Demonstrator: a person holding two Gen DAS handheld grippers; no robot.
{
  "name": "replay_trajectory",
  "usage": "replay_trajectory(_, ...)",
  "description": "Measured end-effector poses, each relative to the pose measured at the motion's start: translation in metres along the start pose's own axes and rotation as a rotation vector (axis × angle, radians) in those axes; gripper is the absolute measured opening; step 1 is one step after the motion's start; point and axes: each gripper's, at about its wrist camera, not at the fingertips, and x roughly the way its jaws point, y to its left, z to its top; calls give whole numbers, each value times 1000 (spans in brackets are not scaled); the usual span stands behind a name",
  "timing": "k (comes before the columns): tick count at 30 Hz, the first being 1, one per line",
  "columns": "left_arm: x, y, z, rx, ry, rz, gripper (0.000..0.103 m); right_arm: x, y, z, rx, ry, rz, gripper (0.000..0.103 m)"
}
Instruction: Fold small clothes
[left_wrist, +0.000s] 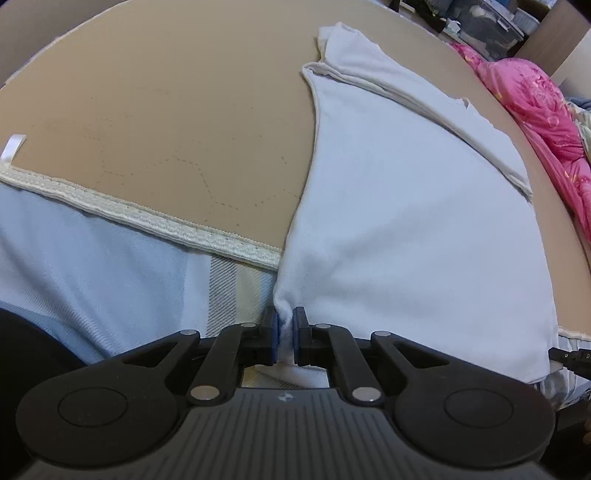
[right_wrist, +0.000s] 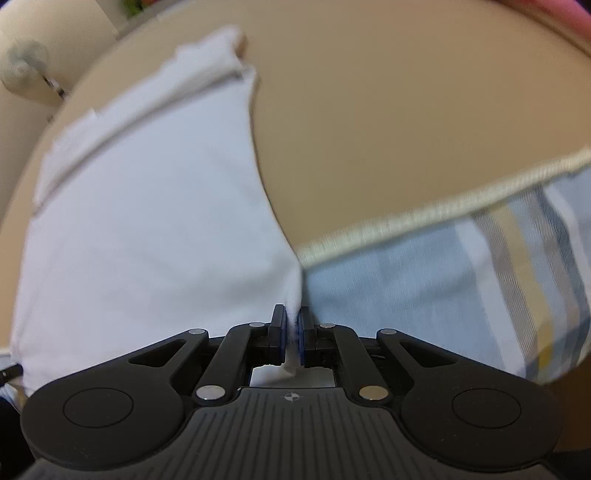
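A: Your left gripper (left_wrist: 284, 334) pinches the near corner of the white cotton garment (left_wrist: 406, 229); the garment lies on the tan quilted mat (left_wrist: 166, 129), its near hem past the mat's cream trim (left_wrist: 147, 218).

B: And your right gripper (right_wrist: 292, 334) pinches the other near corner, though that view is blurred.

A: Both bites look thin. Lift unevenly and a corner could slip, skewing your fold.
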Motion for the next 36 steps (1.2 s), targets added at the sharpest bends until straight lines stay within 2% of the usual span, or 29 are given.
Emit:
replay_trajectory(7,-2,-2,-1,10,-20,14,7,-5,13,-1,-14,-10,-13,6)
replay_trajectory(12,-4,-3,-1,3,-26,20,7,-21,10,-3,3,-56,10,6)
replay_trajectory(16,-2,-3,0,5,-13,18,8,-10,8,-3,12,0,0,10)
replay_trajectory(22,-4,-7,-2,36,-24,37,7,-9,15,-3,-26,-4,-17,10)
replay_trajectory(27,-4,-6,-1,33,-25,41,8,-16,14,-3,-29,-49,3,7)
replay_trajectory(30,-3,-3,0,10,-16,27,8,-14,13,-3,-24,-32,1,10)
replay_trajectory(36,-1,-7,0,48,-17,40,7,-7,20,-6,-69,-1,-31,15)
